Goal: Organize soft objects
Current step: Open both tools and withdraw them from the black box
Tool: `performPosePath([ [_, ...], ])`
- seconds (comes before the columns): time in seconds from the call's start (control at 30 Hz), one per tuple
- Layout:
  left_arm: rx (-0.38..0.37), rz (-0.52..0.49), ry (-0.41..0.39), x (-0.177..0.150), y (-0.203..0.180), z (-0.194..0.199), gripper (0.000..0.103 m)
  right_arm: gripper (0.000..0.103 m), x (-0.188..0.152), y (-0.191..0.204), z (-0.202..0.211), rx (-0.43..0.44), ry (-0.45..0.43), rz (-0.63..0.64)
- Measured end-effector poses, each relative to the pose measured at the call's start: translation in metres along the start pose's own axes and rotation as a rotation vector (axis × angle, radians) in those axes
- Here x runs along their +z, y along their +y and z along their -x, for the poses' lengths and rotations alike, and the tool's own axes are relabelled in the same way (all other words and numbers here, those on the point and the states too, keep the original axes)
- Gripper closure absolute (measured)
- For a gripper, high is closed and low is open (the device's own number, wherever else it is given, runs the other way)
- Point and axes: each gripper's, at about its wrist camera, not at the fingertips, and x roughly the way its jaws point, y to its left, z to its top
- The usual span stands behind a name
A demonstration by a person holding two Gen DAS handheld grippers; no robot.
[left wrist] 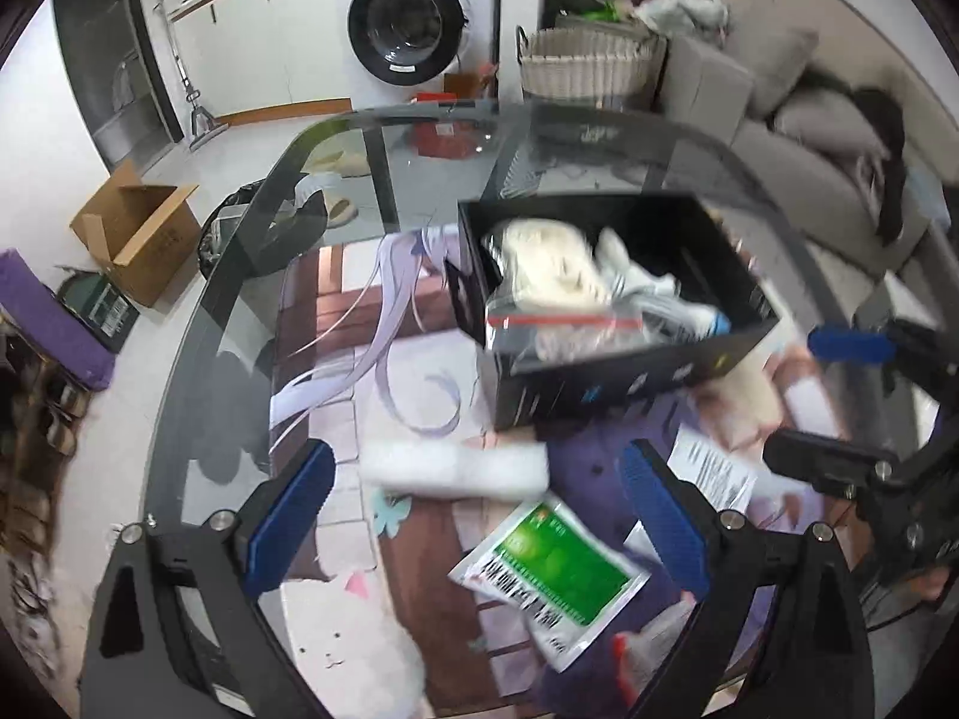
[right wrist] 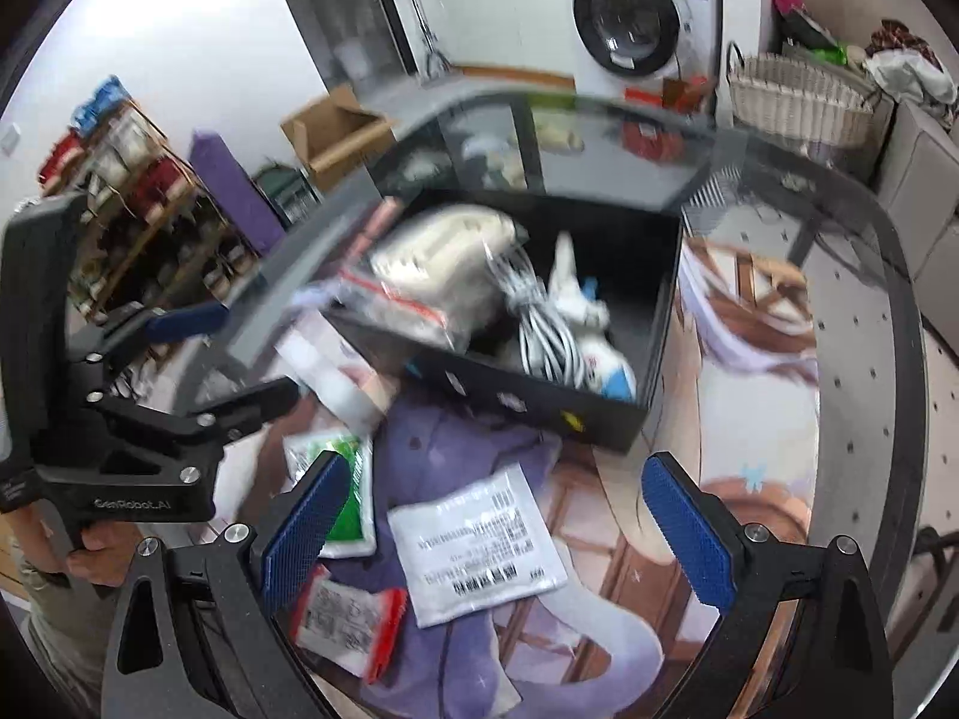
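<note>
A black box (left wrist: 629, 359) (right wrist: 539, 395) stands on the picture mat. It holds a zip bag of cream stuffing (left wrist: 557, 287) (right wrist: 437, 263), which droops over the rim, and a white cable (right wrist: 542, 329). My left gripper (left wrist: 479, 515) is open above a white soft roll (left wrist: 455, 470) and a green packet (left wrist: 551, 575). My right gripper (right wrist: 497, 533) is open above a white barcoded pouch (right wrist: 479, 545), with a red-edged packet (right wrist: 353, 617) by its left finger. Nothing is held. Each gripper shows in the other's view: right gripper (left wrist: 791, 395), left gripper (right wrist: 258, 350).
The glass table's curved edge (left wrist: 198, 311) runs close on the left. Beyond it are a cardboard box (left wrist: 138, 233), a washing machine (left wrist: 413, 18), a wicker basket (left wrist: 587, 66) and a grey sofa (left wrist: 809, 138). A shoe rack (right wrist: 138, 210) stands at far left.
</note>
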Motion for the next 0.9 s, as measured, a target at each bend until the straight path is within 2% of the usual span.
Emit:
performPosePath([
  [0.07,0.044,-0.018,0.015,-0.004,-0.002,-0.005,0.007,0.003,-0.003,0.000,-0.011,-0.002,0.057,-0.012],
  [0.17,0.049,-0.009,0.065,-0.008,0.003,-0.014,0.007,0.004,-0.009,0.001,-0.028,-0.013,0.132,0.005],
  [0.33,-0.073,0.055,0.269,-0.023,0.015,-0.050,0.008,0.004,-0.019,-0.001,-0.049,-0.040,0.216,0.024],
  [0.4,-0.085,0.051,0.300,-0.031,0.014,-0.055,0.008,0.004,-0.022,-0.002,-0.055,-0.040,0.234,0.029],
  [0.53,-0.151,0.065,0.320,-0.042,0.007,-0.056,0.008,0.004,-0.025,0.000,-0.060,-0.051,0.246,0.052],
  [0.6,-0.156,0.069,0.332,-0.045,0.000,-0.061,0.008,0.004,-0.023,0.000,-0.061,-0.052,0.241,0.046],
  [0.67,-0.143,0.051,0.341,-0.047,-0.008,-0.067,0.008,0.004,-0.022,-0.003,-0.061,-0.059,0.240,0.043],
  [0.77,-0.070,0.014,0.326,-0.050,-0.022,-0.071,0.008,0.004,-0.022,-0.002,-0.061,-0.063,0.246,0.046],
  [0.9,-0.020,-0.004,0.317,-0.053,-0.037,-0.074,0.006,0.004,-0.021,-0.002,-0.063,-0.068,0.243,0.042],
])
